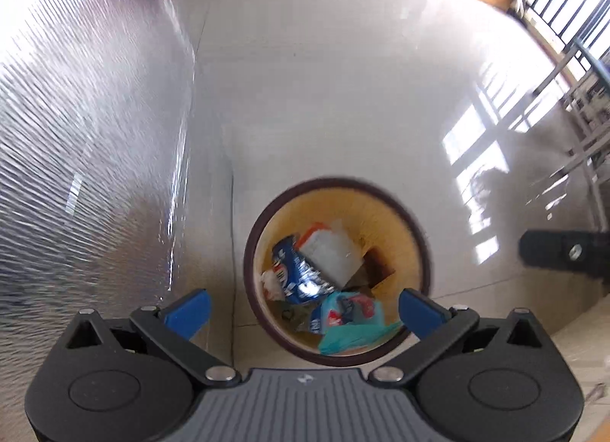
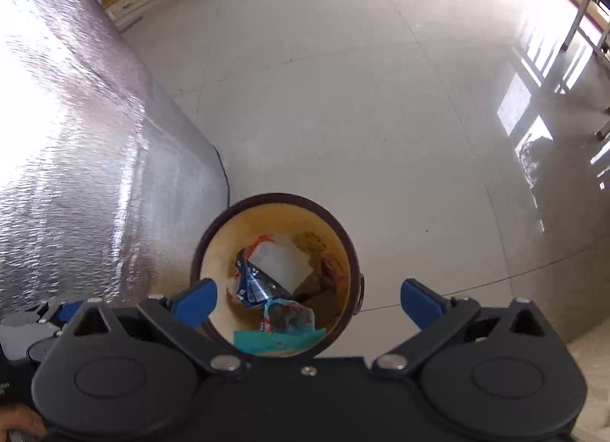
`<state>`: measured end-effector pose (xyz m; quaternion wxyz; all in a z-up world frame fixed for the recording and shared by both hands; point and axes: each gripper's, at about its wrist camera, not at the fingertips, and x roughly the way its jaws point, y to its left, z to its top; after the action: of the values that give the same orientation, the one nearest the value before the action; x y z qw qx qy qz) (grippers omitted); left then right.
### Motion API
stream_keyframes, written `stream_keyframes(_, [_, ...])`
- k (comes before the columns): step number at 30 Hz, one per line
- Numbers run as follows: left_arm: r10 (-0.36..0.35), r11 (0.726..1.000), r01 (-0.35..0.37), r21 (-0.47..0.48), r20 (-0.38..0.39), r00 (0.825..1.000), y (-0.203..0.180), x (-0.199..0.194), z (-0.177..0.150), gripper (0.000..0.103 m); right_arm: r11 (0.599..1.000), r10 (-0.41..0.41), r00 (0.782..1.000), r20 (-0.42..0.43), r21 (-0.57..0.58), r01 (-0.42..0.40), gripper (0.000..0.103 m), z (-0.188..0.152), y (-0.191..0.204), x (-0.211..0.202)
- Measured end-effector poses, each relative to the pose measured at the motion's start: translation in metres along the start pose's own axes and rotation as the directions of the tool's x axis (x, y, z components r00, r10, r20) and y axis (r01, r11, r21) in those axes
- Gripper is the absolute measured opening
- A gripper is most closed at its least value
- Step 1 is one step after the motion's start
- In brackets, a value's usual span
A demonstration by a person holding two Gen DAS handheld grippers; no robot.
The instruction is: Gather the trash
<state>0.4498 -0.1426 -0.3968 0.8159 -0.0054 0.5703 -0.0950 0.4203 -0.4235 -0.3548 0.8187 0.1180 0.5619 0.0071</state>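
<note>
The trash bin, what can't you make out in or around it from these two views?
- Bin near rim, both views: covered by each gripper's body.
- Bottom of bin: buried under the blue wrapper and teal bag.
- Wrapper printing: blurred, unreadable.
- Bin's outer wall: almost unseen, cameras look straight down.

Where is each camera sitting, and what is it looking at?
Left wrist view: sits on the left gripper, looks steeply down into the round brown-rimmed bin; open blue fingertips show.
Right wrist view: sits on the right gripper, looks down at the same bin; open jaws and a bit of hand show.
Shared: bin, blue crumpled wrapper, glossy pale tiled floor, silver foil mat.
</note>
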Motion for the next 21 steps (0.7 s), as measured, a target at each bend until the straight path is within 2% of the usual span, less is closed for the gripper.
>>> stream_keyframes(5, [-0.014,1.000,0.013,0.014,0.072,0.997,-0.012,-0.062,0.004,0.103,1.000,0.000,0.999,0.051,-0.029,0.002,0.103,-0.001,0.010,-0.058])
stream_keyframes(12, [-0.034,0.999,0.031,0.018,0.204,0.978,-0.012,-0.165,-0.004,0.103,0.999,-0.005,0.986,0.166,-0.040,0.012,0.103,-0.016,0.022,-0.148])
stream_keyframes(18, [-0.052,0.999,0.047,0.024,0.307,0.950,-0.005,-0.246,-0.031,0.103,0.999,0.011,0.960,0.281,-0.037,-0.001,0.103,-0.046,0.035,-0.216])
stream_keyframes(21, [-0.078,0.997,0.067,0.043,0.370,0.926,-0.003,-0.285,-0.047,0.103,0.999,0.026,0.942,0.334,-0.041,-0.013,0.103,-0.064,0.041,-0.248])
